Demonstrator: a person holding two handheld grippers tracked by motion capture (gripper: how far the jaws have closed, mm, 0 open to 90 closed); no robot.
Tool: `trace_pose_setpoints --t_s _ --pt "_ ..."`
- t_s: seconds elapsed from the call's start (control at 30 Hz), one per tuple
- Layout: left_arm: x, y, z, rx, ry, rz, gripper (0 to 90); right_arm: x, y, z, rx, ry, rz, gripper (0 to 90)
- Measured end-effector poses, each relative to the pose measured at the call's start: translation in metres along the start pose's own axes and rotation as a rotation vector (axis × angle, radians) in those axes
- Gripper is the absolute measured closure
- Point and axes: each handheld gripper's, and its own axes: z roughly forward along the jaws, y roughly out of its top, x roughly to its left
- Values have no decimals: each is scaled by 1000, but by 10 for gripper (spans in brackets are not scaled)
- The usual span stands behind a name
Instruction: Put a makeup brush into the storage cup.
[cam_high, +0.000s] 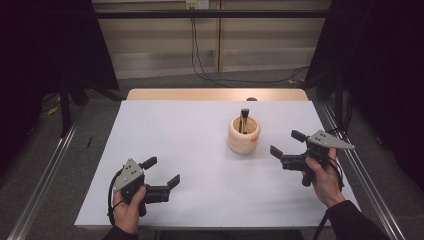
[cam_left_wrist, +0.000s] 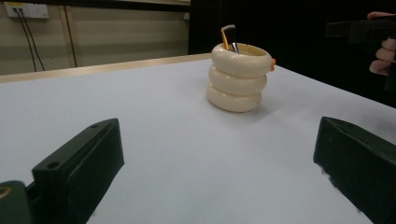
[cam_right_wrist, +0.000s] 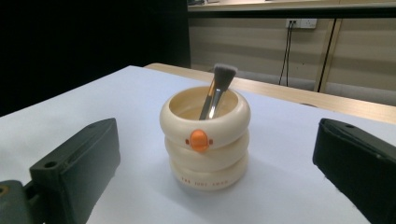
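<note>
A cream ringed holder (cam_high: 243, 135) stands upright right of the table's middle, with a small orange knob on its side. A brush (cam_high: 244, 120) leans inside it, bristles up. The holder (cam_right_wrist: 204, 142) and brush (cam_right_wrist: 217, 88) stand straight ahead of my right gripper (cam_high: 286, 143), which is open and empty a short way to the holder's right. My left gripper (cam_high: 161, 171) is open and empty near the front left of the table, far from the holder (cam_left_wrist: 239, 77). The brush (cam_left_wrist: 229, 36) pokes above its rim.
The white table top (cam_high: 200, 160) has a wooden strip along its far edge. Metal rails run along both sides of the table. Cables hang down the back wall to the floor. Dark curtains stand left and right.
</note>
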Motion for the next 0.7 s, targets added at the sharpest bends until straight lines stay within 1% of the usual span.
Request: trace_pose_setpoints --t_s 0.07,0.1,0.13,0.2,0.23,0.33,0.37,0.43,0.47,0.5,0.57,0.63,0.67,0.7 --pt "0 0 0 1 -2 3 15 0 -2 -3 6 5 -10 10" --pt "0 0 0 4 3 8 15 1 -4 -5 3 -3 0 10" --pt "-1 0 -1 3 3 8 15 0 -5 -6 1 -6 -8 11" --pt "-1 1 -1 2 1 7 15 2 -8 -11 2 -5 1 11" --pt "-1 1 -1 1 3 8 15 2 -9 -13 3 -4 -5 11" --pt "0 0 -1 1 -2 2 15 2 -12 -20 1 -14 6 11" --pt "-1 1 -1 2 2 6 15 2 -13 -23 0 -22 10 11" --pt "-2 0 -1 -5 -7 0 15 0 -15 -28 0 -16 13 10" --pt "-2 0 -1 -1 1 2 15 0 -16 -30 -5 -23 20 11" --pt "-2 0 -1 -1 3 2 15 -2 -18 -33 2 -19 12 12" --pt "-2 0 -2 -4 3 -1 15 -3 -21 -38 -3 -25 23 12" --pt "-2 1 -3 -4 6 4 15 -3 -23 -42 -7 -27 19 11" --pt "-2 1 -4 -1 10 14 15 -3 -24 -45 -6 -32 23 11" --pt "-3 1 -3 0 11 11 17 -3 -25 -49 -11 -31 19 11"
